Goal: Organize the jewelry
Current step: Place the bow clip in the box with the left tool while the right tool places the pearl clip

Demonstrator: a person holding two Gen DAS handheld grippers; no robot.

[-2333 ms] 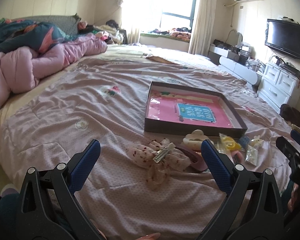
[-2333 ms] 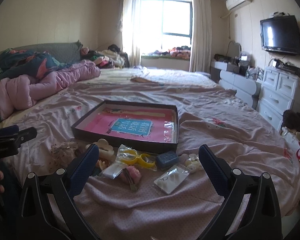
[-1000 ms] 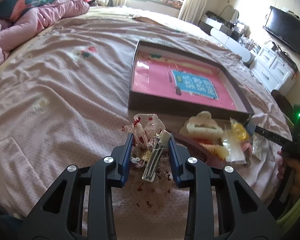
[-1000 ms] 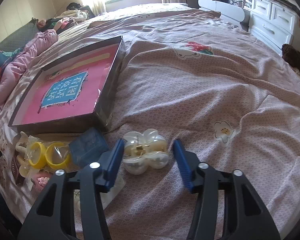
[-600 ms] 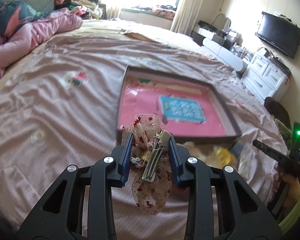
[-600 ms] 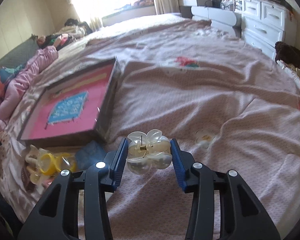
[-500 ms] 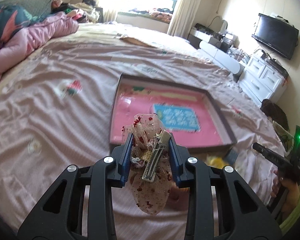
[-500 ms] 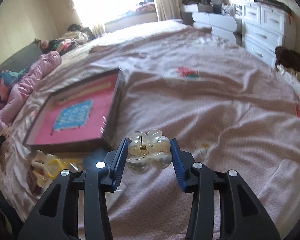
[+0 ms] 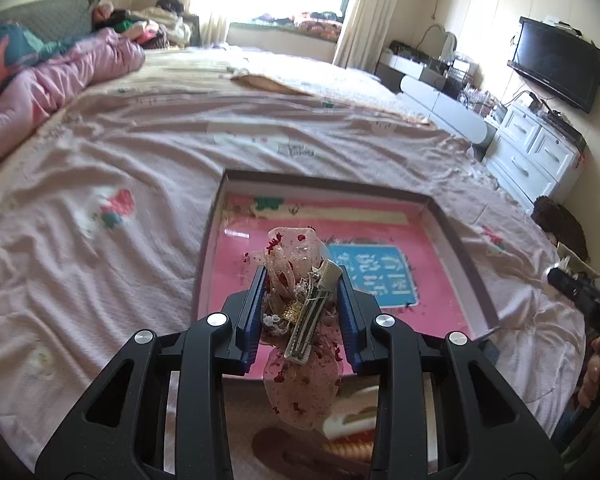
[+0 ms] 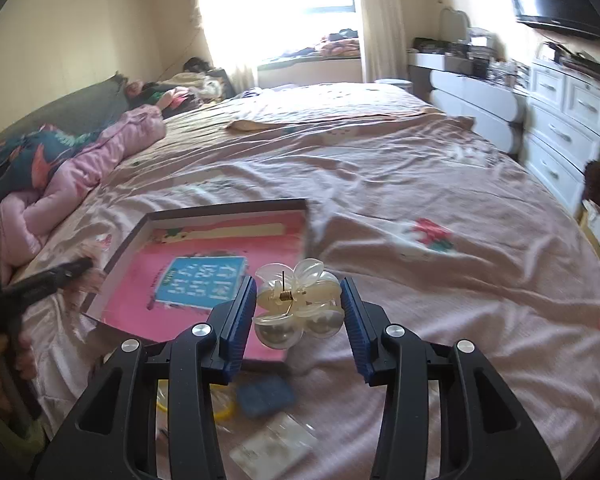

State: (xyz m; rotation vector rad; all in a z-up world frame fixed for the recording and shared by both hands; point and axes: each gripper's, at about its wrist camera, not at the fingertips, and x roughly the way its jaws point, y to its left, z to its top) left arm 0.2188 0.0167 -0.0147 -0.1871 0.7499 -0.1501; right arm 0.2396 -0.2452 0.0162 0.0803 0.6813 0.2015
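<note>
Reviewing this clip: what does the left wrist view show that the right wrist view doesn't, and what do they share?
Only the left wrist view: the left gripper shut on a lace hair bow with a metal clip, above a cream hair claw lying on the bed.

Only the right wrist view: the right gripper shut on a pearl flower hair claw, plus a yellow ring, a blue pouch and a clear packet below.

Both: the pink-lined box on the pink bedspread.

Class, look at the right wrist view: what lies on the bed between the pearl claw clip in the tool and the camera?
A blue pad, yellow rings, a clear packet.
</note>
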